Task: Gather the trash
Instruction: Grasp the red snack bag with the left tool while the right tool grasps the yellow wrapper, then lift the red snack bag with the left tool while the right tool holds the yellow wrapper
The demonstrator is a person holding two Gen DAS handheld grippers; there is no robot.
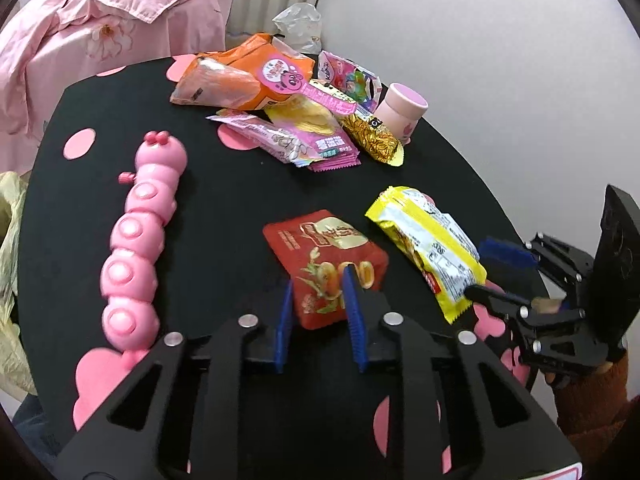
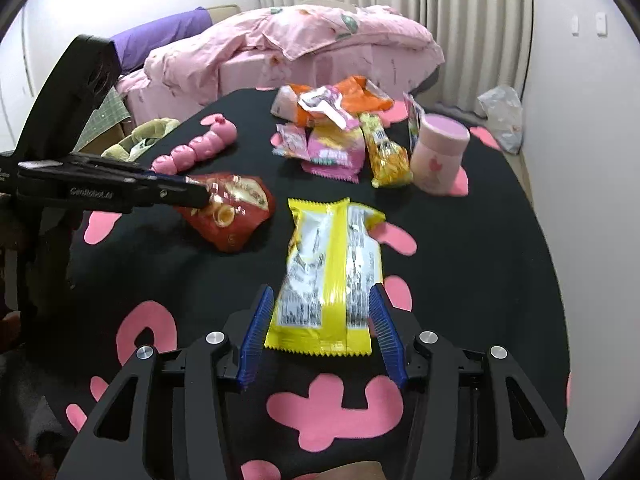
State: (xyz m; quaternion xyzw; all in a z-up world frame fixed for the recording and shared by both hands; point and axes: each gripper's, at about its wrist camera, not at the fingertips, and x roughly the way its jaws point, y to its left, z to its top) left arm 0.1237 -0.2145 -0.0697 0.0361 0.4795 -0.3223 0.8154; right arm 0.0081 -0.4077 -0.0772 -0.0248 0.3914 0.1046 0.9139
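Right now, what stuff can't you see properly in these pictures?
- Left wrist view: the writing on the red packet is blurred, and the blue pads cover its near end.
- Right wrist view: the print on the yellow packet is smeared.
- Left wrist view: the wrappers under the orange bag overlap and hide each other.
- Both views: whatever is inside the pink cup is hidden by its wall.

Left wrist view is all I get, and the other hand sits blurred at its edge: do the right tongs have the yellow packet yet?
Observer: No. The right tongs are open; the yellow packet lies between the pads, with a gap on each side.
Operator: Are my tongs shut on the red packet?
Observer: Yes. Seen side on, the left tongs are shut on the left end of the red packet.
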